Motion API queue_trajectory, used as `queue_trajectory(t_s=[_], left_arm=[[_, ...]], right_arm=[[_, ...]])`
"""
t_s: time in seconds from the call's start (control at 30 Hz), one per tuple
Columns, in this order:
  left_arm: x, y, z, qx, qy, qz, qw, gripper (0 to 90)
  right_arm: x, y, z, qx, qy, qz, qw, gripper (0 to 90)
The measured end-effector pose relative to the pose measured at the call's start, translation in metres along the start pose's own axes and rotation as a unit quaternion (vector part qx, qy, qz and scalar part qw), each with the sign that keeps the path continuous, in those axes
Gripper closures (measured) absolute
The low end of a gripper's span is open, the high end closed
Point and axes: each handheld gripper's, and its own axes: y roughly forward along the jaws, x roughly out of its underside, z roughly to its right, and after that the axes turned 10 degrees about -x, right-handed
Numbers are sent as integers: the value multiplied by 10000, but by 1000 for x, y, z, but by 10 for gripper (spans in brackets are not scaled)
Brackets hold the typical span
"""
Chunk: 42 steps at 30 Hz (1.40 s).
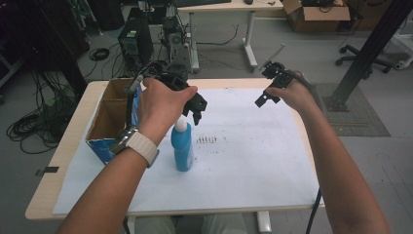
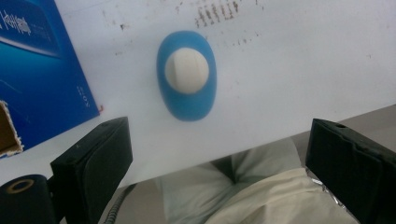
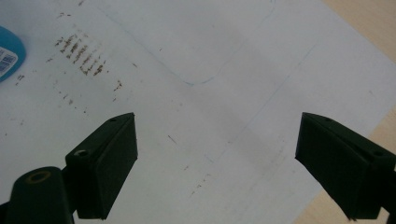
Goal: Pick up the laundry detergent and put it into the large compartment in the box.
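A blue bottle (image 1: 183, 148) with a white cap stands upright on the white paper sheet (image 1: 243, 156). My left gripper (image 1: 197, 111) hovers just above the cap, pointing down, jaws open with nothing between them. In the left gripper view the bottle (image 2: 187, 105) lies straight below, ahead of the open left gripper (image 2: 219, 172), with the person's lap past the table's edge. My right gripper (image 1: 268, 87) is held over the far right part of the sheet, open and empty. In the right gripper view the right gripper (image 3: 217, 168) looks down on bare paper, and the bottle's edge (image 3: 7, 56) shows at far left.
An open cardboard box (image 1: 109, 112) with blue printed sides (image 2: 37, 70) stands at the table's left, close to the bottle. Brown smudge marks (image 1: 207, 140) dot the sheet's middle. Beyond the table are a computer tower (image 1: 135, 41), floor cables, another desk and a black post (image 1: 365, 53).
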Motion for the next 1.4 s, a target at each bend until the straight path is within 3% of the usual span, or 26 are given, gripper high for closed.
queue_trajectory(t_s=[0.17,0.3,0.4,0.57,0.67,1.23,1.4], left_arm=[[-4,6,-2,-21,-39,83,10000,69],[-8,10,-1,-8,51,121,9999,43],[-11,12,-2,20,-105,122,9999,47],[-13,15,-4,-24,-173,145,9997,49],[-15,21,-5,-70,-291,101,9995,57],[-20,48,-2,-211,-330,-19,9992,65],[-21,56,-3,-137,-444,-88,9989,69]], right_arm=[[1,-2,1,-4,7,11,10000,128],[1,-2,1,19,-7,5,10000,127],[1,-2,0,24,-12,1,10000,127],[0,0,-1,18,-51,-5,10000,127],[-1,1,-1,18,-55,-12,10000,127],[-1,1,-1,31,-105,5,9999,127],[-2,1,-1,39,-122,3,9999,127]])
